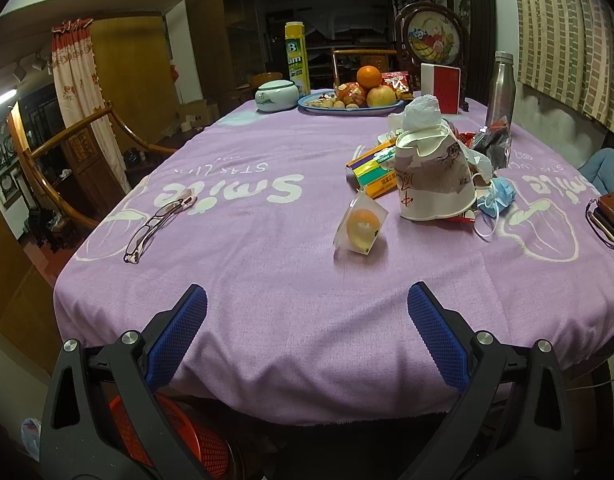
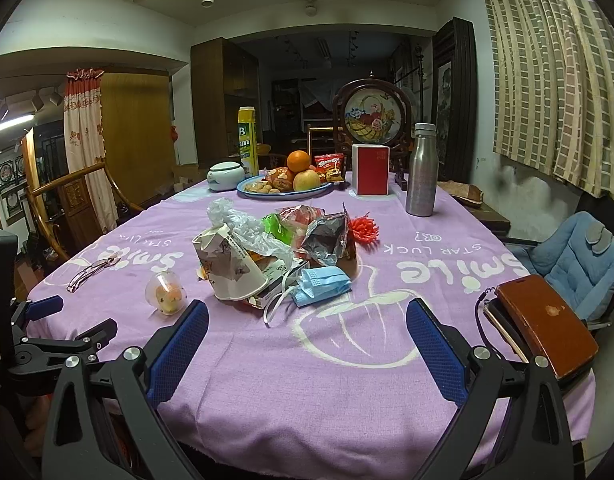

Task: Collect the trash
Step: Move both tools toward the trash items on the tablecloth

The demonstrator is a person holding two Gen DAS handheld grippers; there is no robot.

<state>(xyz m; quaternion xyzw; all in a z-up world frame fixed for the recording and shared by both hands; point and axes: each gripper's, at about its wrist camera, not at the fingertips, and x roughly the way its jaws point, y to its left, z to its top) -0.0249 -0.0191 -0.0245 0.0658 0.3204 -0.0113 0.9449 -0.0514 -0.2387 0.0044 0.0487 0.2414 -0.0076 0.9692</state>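
Tablecloth (image 1: 267,320) looking like matt woven cloth, slightly rough. Cup (image 1: 435,184) showing crumpled matt paper. Bottle (image 2: 422,172) reading as brushed metal. Pads (image 1: 439,336) showing knurled blue rubber or plastic. Capsule (image 2: 166,293) looking clear glossy plastic. Wallet (image 2: 547,320) showing worn leather sheen.

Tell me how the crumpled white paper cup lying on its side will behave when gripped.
The crumpled white paper cup is already dented, so it probably crushes further under squeeze. It looks empty and light. Lying on its side against the blue face mask, it may roll if nudged.

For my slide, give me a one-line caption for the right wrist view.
Open right gripper faces a trash pile: crushed paper cup, blue face mask, wrappers.
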